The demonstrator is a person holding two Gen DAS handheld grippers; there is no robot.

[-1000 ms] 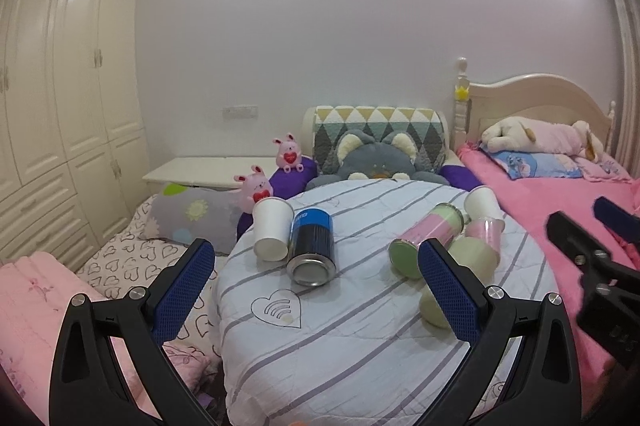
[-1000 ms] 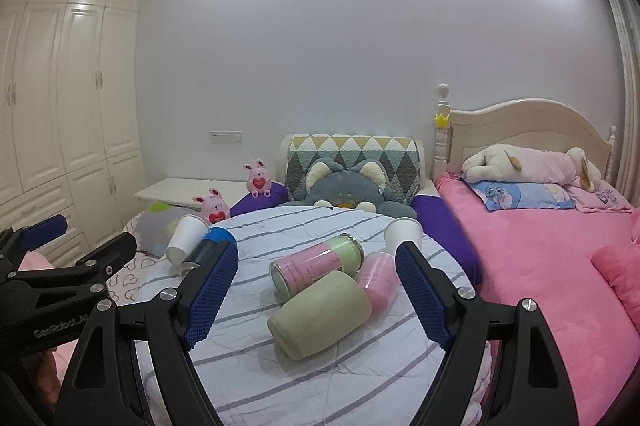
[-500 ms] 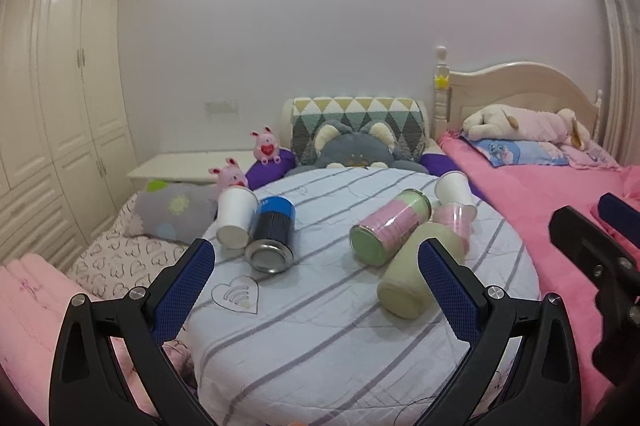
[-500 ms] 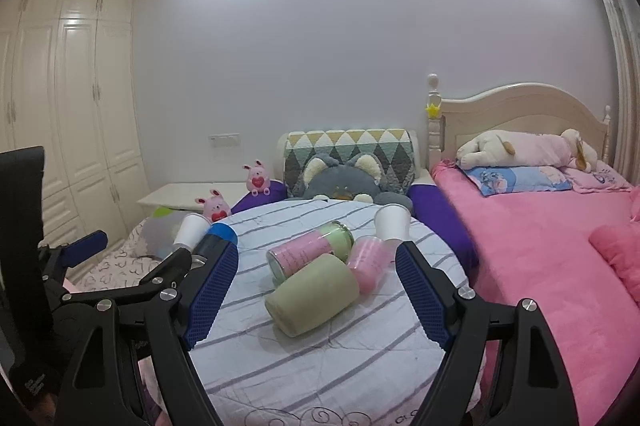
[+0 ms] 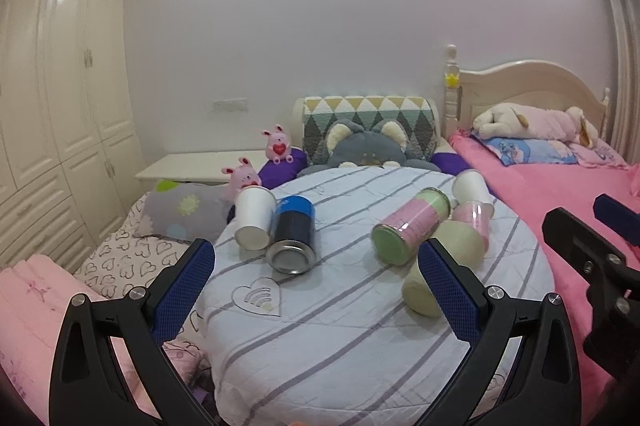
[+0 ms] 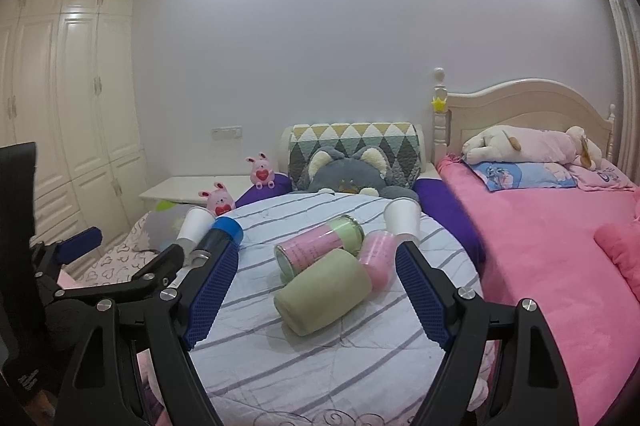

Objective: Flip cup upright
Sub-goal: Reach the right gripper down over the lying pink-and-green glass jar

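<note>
Several cups lie on a round table with a striped cloth (image 5: 320,326). A white paper cup (image 5: 254,220) and a blue-black can (image 5: 294,232) lie on their sides at the left. A pink-green can (image 5: 408,226), a pale green cup (image 5: 444,266) and a pink cup (image 5: 474,220) lie at the right, with a white cup (image 5: 472,186) upside down behind them. My left gripper (image 5: 316,290) is open and empty, short of the cups. My right gripper (image 6: 316,294) is open and empty, with the pale green cup (image 6: 324,290) lying ahead between its fingers.
A pink bed (image 6: 540,226) with a plush dog lies at the right. A grey cat cushion (image 5: 366,148) and pink plush toys (image 5: 278,146) sit behind the table. A low bed with heart-print sheets (image 5: 128,258) and white wardrobes (image 5: 60,106) are at the left.
Both grippers have drifted a little over the table and stay open. The cups have not moved.
</note>
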